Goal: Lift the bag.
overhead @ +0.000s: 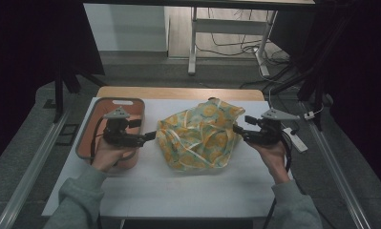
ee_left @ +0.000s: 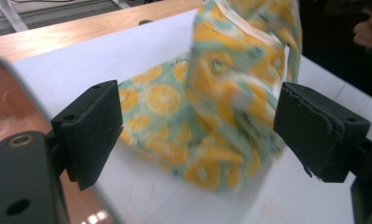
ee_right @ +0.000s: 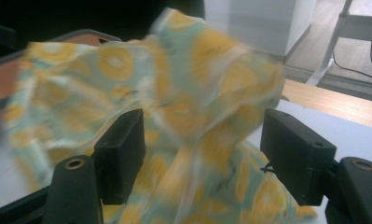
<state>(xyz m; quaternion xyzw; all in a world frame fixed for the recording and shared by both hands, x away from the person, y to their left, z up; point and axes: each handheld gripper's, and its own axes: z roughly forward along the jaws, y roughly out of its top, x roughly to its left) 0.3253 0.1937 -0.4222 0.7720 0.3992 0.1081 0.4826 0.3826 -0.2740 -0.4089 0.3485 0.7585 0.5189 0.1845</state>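
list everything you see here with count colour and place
cloth: 1, pale green with yellow-orange citrus print, crumpled in a heap mid-table between the two tongs
tray: 1, pinkish brown with grey rim, left part of the table
white sheet: 1, white, covering most of the table
table: 1, light wood, edge showing at the far side
power strip: 1, white, off the table's right edge
desk frame: 1, white, on the floor behind
left tongs: 1, black, jaws open at the cloth's left edge
right tongs: 1, black, jaws open at its right edge
sleeves: 2, grey-green, bottom
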